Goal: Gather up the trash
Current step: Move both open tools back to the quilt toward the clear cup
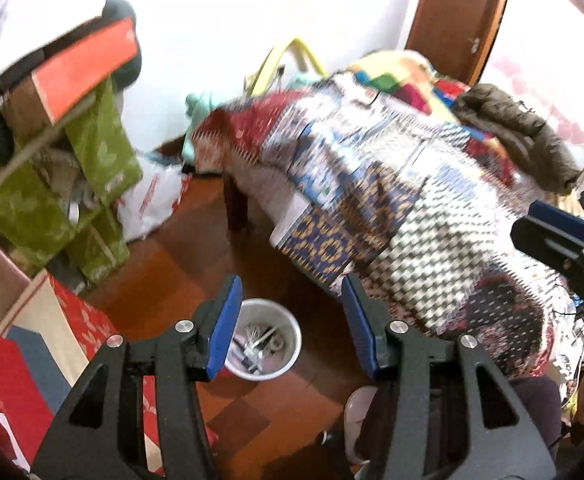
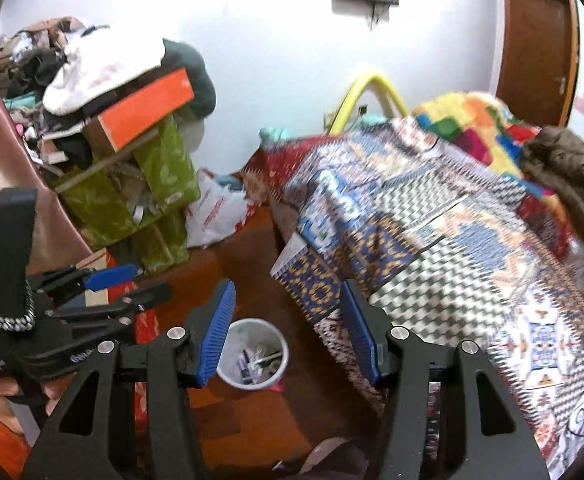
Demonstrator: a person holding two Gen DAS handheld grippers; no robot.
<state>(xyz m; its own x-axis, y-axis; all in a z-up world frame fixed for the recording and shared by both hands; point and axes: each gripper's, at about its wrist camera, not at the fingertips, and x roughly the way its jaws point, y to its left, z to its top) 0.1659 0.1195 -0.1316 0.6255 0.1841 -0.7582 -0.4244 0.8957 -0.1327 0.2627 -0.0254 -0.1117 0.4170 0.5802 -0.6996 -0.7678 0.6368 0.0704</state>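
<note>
The left gripper (image 1: 292, 320), black with blue ribbed pads, hangs with its jaws parted and nothing between them. The right gripper (image 2: 288, 320), of the same build, is likewise spread and empty. In the right wrist view the left gripper shows from the side at the left edge, and in the left wrist view the right one juts in at the far right.

Below and between both pairs of fingers stands a round white plastic waste bin (image 1: 292, 350) on the reddish-brown wooden floor (image 1: 180, 272). Inside it lies a small heap of discarded scraps (image 1: 258, 346), pale wrappers and dark bits too blurred to name singly.

Just beside the bin, to the right, is a bed draped in a busy patchwork blanket (image 1: 412, 208) of blue, red and checkered panels, with a crumpled brown padded jacket (image 1: 520, 136) lying on its far end. To the left rises a leaning stack of green patterned cardboard boxes (image 1: 104, 148) topped by an orange box (image 1: 88, 64) and loose clothes. A white plastic bag with red print (image 1: 152, 200) slumps on the floor between the stack and the bed. A brown wooden door (image 1: 456, 12) stands behind the bed.
</note>
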